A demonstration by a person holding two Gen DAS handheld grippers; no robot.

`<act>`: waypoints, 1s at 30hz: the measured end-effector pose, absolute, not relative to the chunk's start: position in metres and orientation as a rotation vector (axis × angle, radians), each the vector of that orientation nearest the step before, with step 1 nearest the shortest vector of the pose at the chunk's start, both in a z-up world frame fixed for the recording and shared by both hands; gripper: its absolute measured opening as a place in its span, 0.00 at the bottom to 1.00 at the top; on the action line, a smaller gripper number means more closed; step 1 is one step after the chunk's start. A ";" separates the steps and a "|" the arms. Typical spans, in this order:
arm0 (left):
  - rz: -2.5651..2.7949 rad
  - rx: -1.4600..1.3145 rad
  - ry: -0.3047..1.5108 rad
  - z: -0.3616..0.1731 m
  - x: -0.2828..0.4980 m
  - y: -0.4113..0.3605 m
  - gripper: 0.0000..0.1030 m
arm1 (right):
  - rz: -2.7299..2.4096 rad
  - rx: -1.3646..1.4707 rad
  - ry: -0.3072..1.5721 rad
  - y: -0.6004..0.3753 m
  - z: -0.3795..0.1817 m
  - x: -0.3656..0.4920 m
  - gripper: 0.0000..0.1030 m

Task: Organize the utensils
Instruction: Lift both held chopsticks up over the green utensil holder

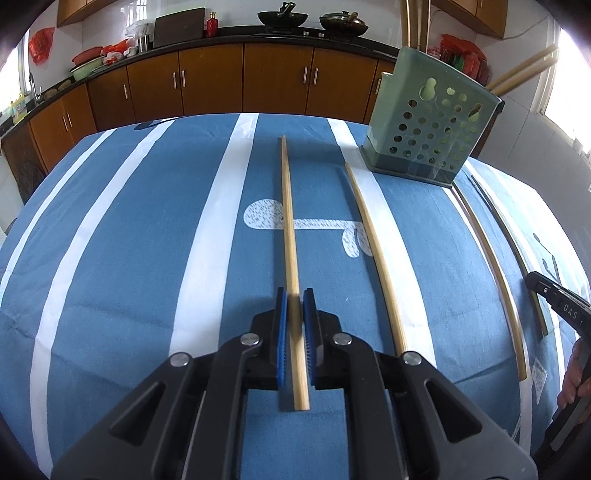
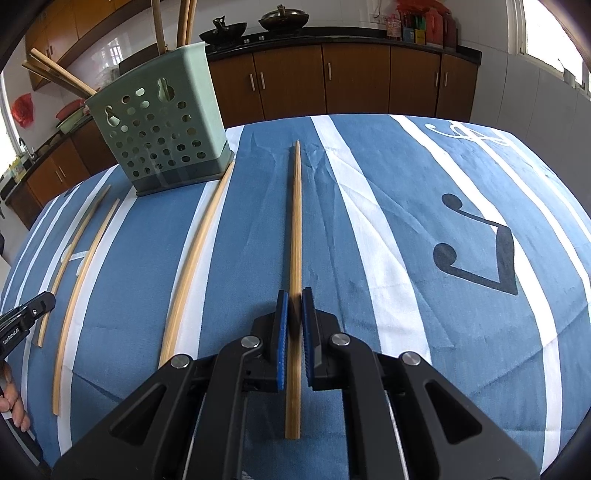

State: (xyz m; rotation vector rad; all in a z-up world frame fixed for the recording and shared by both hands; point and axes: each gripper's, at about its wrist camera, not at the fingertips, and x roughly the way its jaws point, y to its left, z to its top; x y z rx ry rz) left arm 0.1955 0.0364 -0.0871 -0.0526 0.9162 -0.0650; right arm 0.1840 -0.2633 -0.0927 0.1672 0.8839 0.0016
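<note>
In the left wrist view my left gripper (image 1: pixel 294 293) is shut on a bamboo chopstick (image 1: pixel 288 206) that runs straight ahead over the blue striped cloth (image 1: pixel 147 240). My right gripper (image 2: pixel 294 295) is likewise shut on another chopstick (image 2: pixel 295 221) near its thick end. Whether either stick is lifted off the cloth I cannot tell. Two loose chopsticks lie between the held ones, one (image 1: pixel 373 251) nearer my left gripper and one (image 1: pixel 491 266) nearer my right gripper. The green perforated holder (image 1: pixel 428 122) (image 2: pixel 162 125) stands at the far side, with several chopsticks (image 2: pixel 181 22) upright in it.
Each gripper shows at the edge of the other's view: the right gripper (image 1: pixel 535 282), the left gripper (image 2: pixel 48 297), each with a hand behind it. Brown kitchen cabinets (image 1: pixel 277 81) and a counter with woks (image 2: pixel 284 18) line the back wall. The cloth falls away at the table's far edge.
</note>
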 end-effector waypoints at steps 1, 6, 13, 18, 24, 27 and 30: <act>-0.065 -0.046 0.916 -0.087 0.194 0.035 0.09 | 0.004 0.172 0.883 -0.264 -0.093 0.184 0.08; -0.076 -0.032 0.933 -0.083 0.192 0.037 0.08 | 0.004 0.201 0.859 -0.270 -0.086 0.177 0.08; -0.092 -0.037 0.834 -0.042 0.189 0.040 0.08 | 0.002 0.240 0.747 -0.284 -0.050 0.168 0.08; -0.100 -0.065 0.759 -0.013 0.188 0.043 0.08 | -0.005 0.258 0.675 -0.293 -0.028 0.165 0.08; -0.107 -0.122 0.660 0.022 0.183 0.047 0.08 | -0.008 0.272 0.598 -0.299 -0.004 0.159 0.08; -0.113 -0.137 0.613 0.039 0.180 0.049 0.08 | -0.006 0.276 0.566 -0.301 0.007 0.157 0.08; -0.119 -0.141 0.579 0.052 0.179 0.049 0.08 | -0.003 0.274 0.542 -0.301 0.016 0.157 0.08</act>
